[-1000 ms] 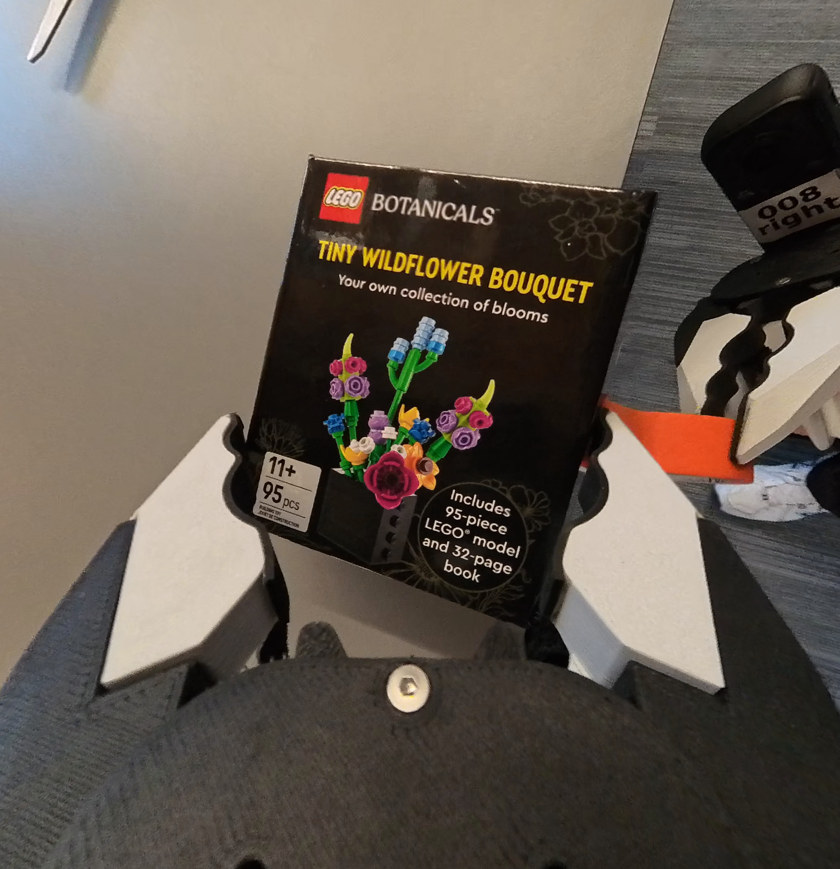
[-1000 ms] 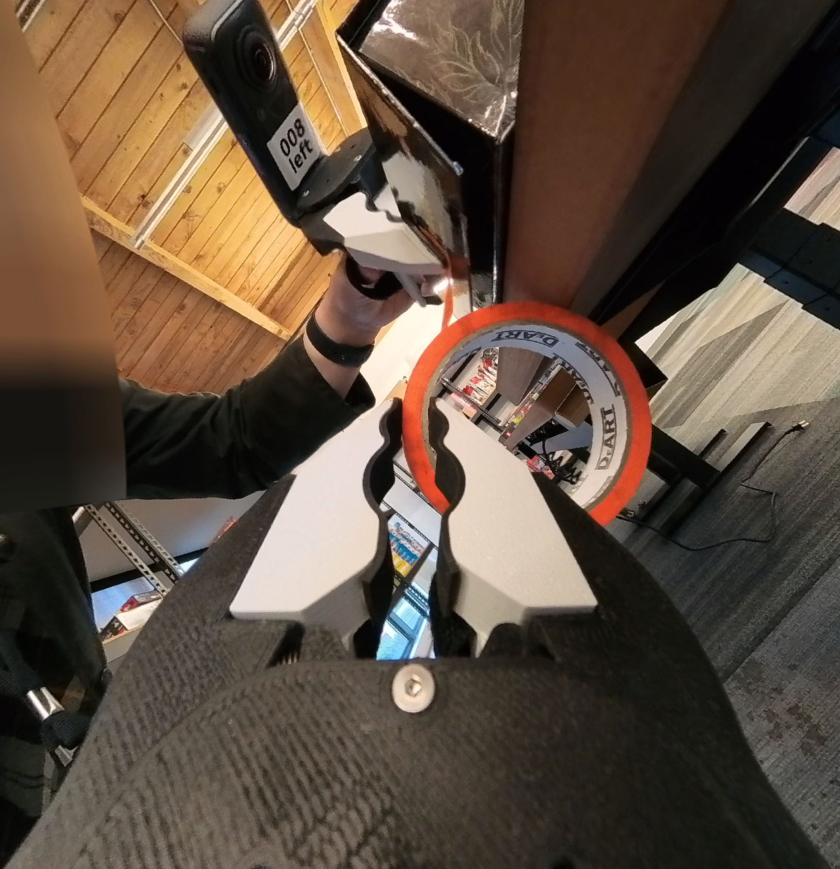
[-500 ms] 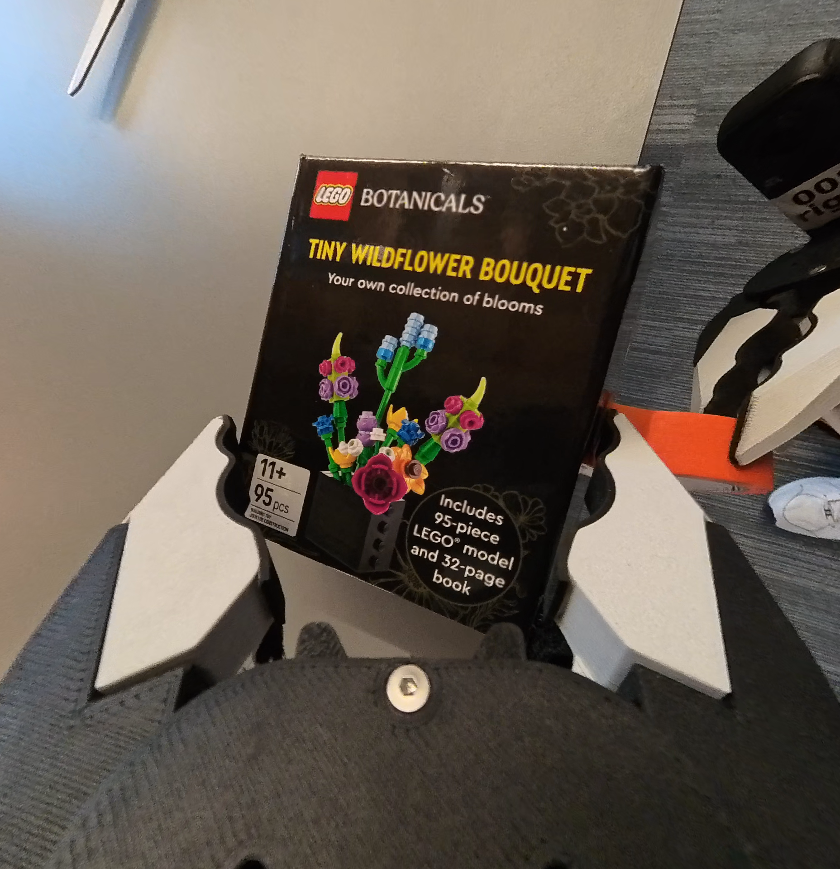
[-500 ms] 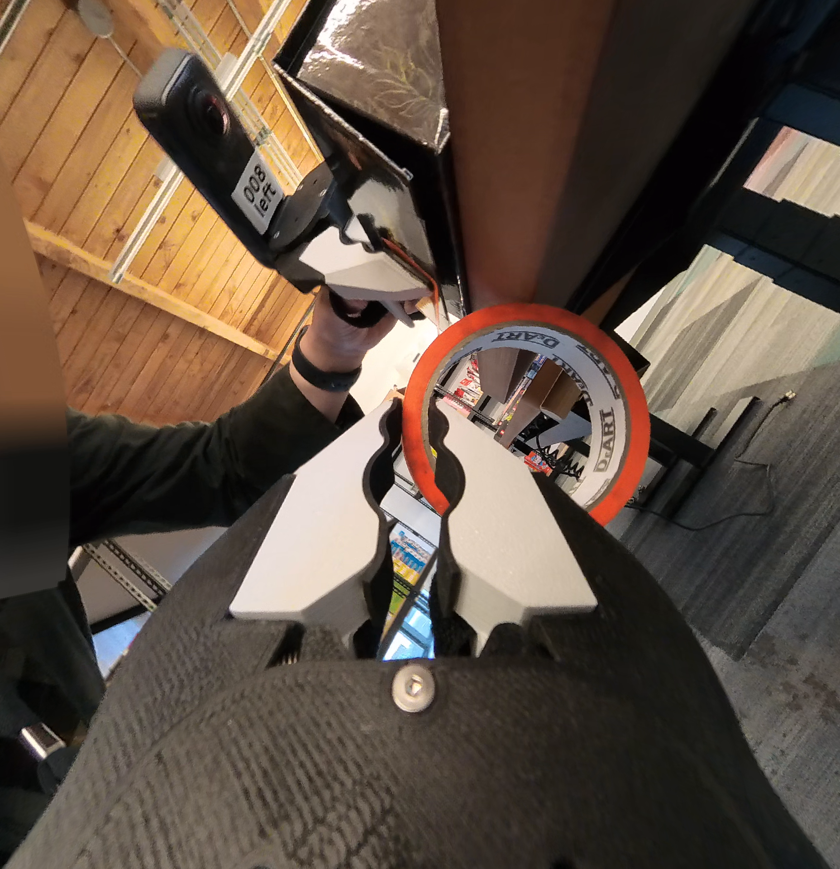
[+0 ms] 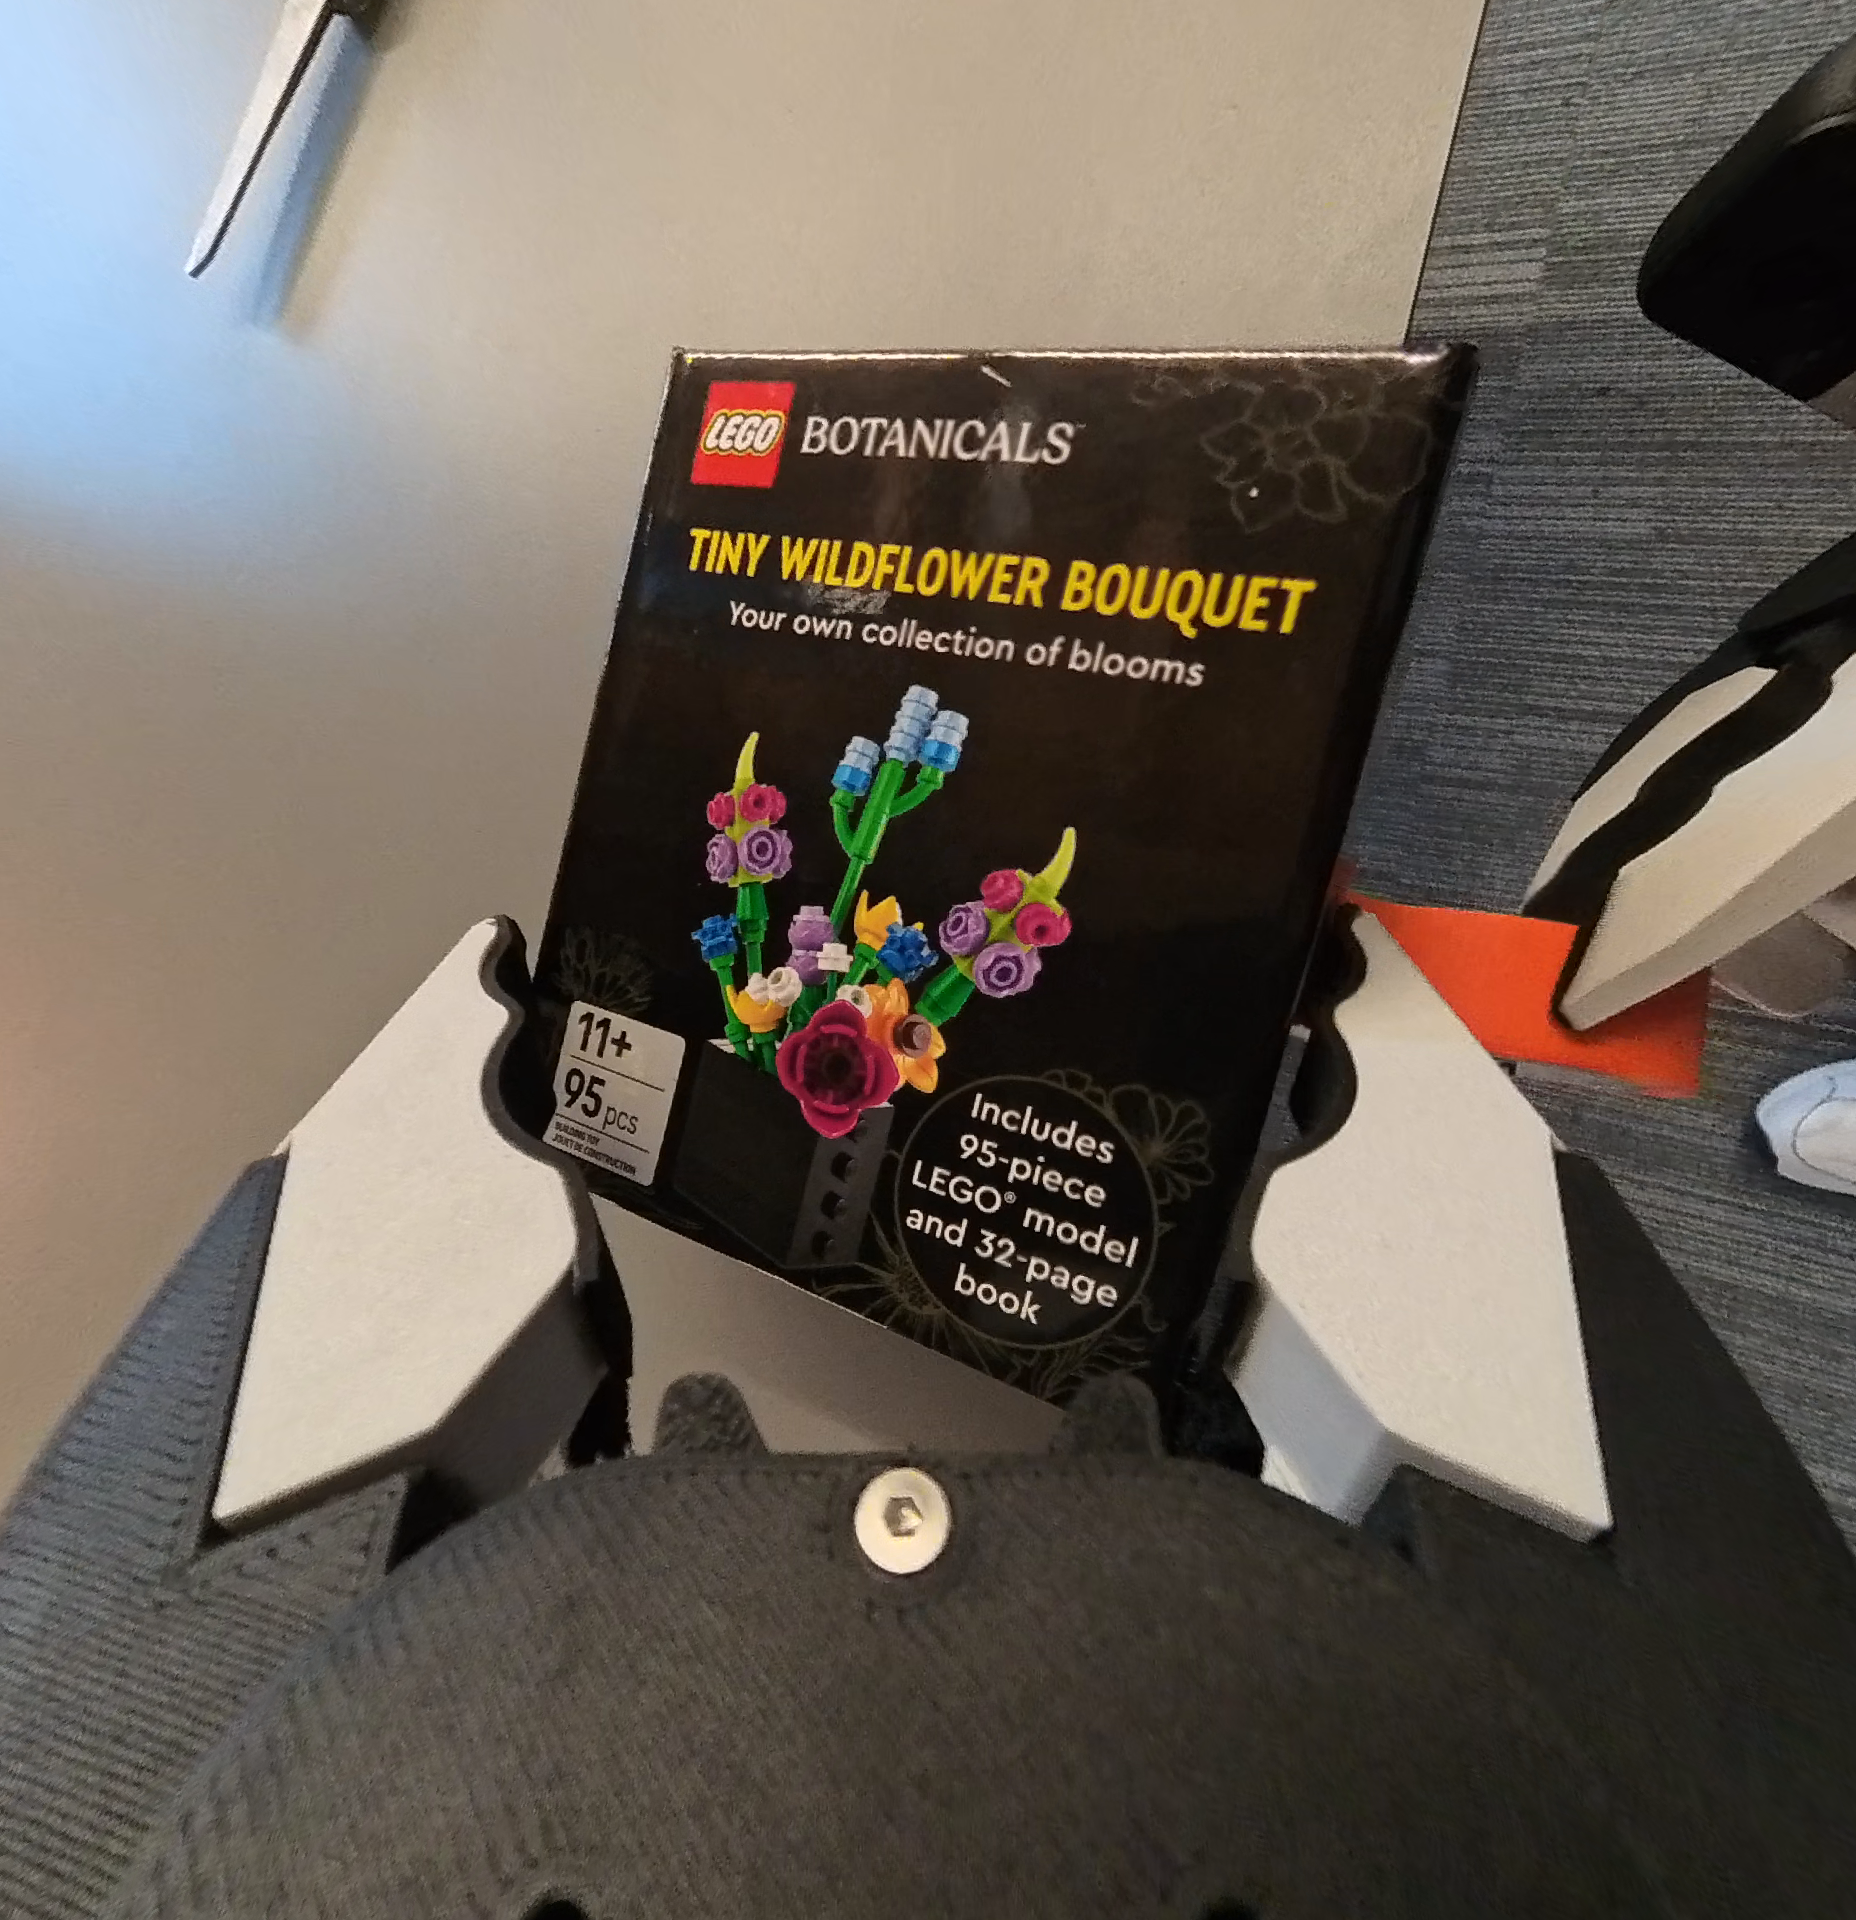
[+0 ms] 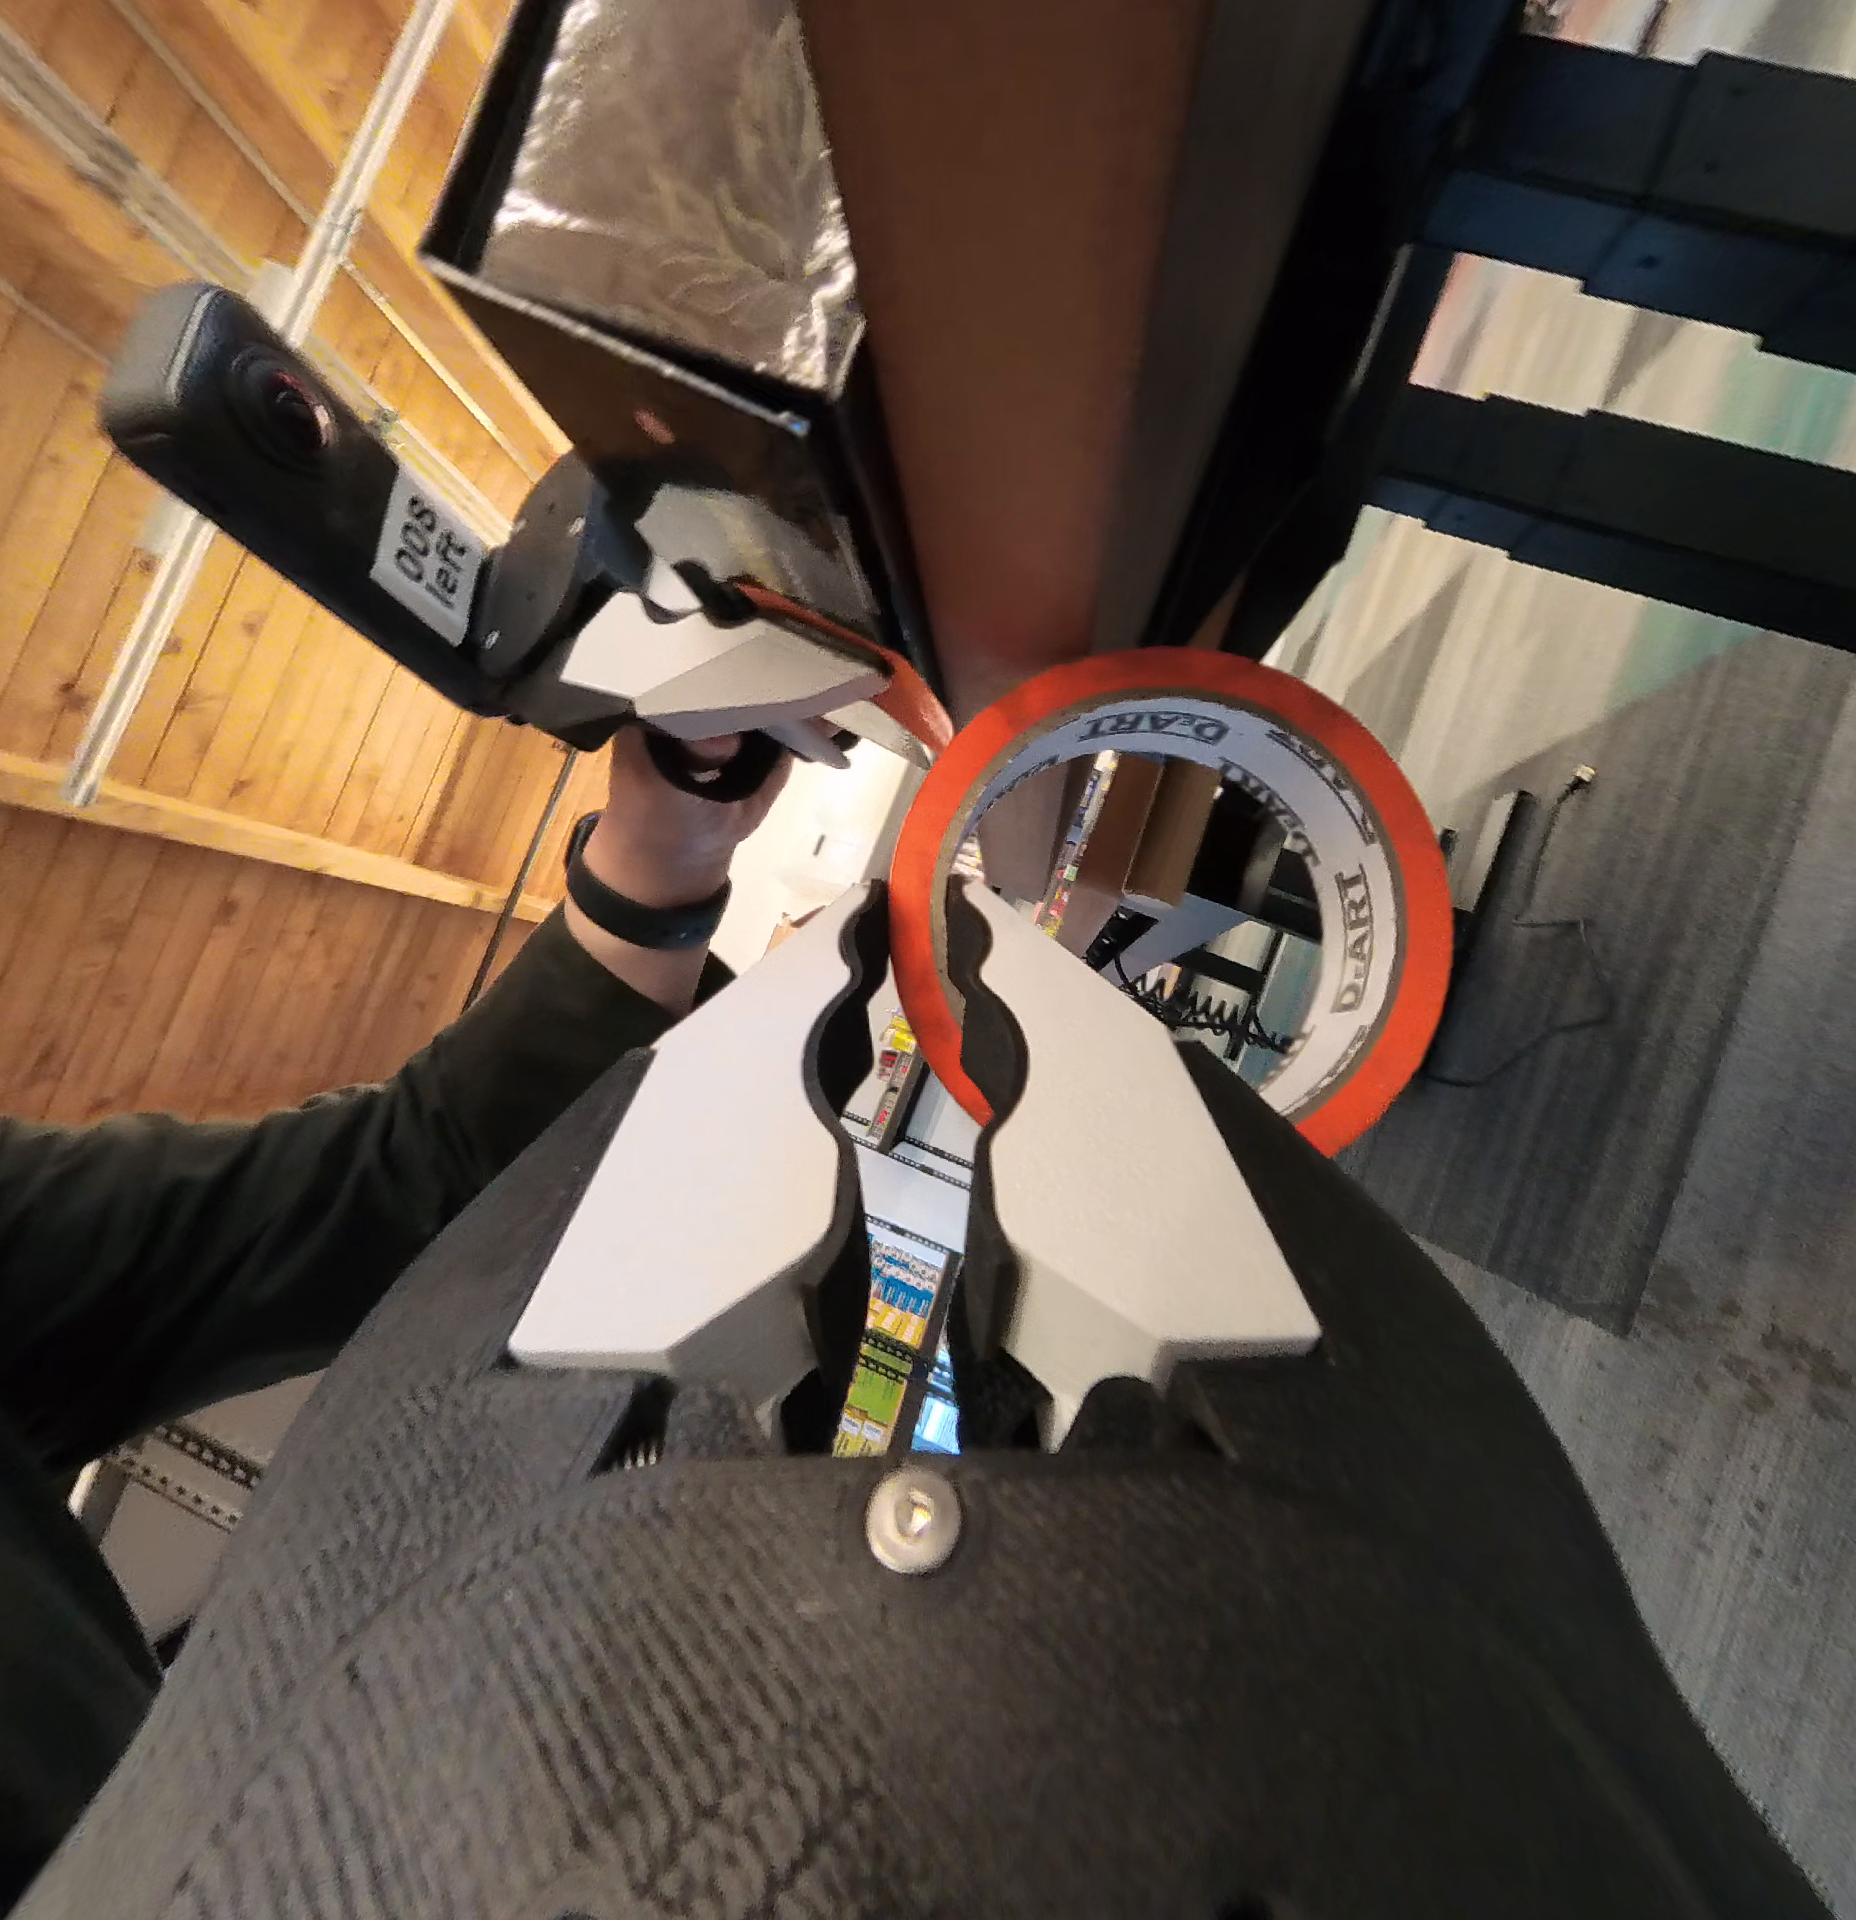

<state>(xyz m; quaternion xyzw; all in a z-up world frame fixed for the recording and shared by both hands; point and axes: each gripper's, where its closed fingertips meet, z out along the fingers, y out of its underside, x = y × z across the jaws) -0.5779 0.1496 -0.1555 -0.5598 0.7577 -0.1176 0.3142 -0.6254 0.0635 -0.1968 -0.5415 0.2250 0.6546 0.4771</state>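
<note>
My left gripper (image 5: 924, 930) is shut on a black box with a flower picture (image 5: 965, 831), gripping its two side edges and holding it above a pale table top (image 5: 280, 623). My right gripper (image 6: 916, 914) is shut on the wall of an orange tape roll (image 6: 1355, 935). A strip of orange tape (image 6: 903, 696) runs from the roll to the box's edge, beside the left gripper's finger (image 6: 716, 665). In the left wrist view the strip (image 5: 1475, 977) reaches the box's right edge, and the right gripper (image 5: 1682, 883) is to the right of it.
A metal blade (image 5: 269, 135) lies on the table at the far left. Grey carpet (image 5: 1630, 520) lies right of the table edge, with a white shoe (image 5: 1828, 1132) on it. A hand with a dark wristband (image 6: 675, 831) holds the left gripper. Black table legs (image 6: 1630, 468) stand behind.
The right gripper with the roll has drawn away to the right of the box, so more orange strip shows between them. The box has stayed in the left gripper.
</note>
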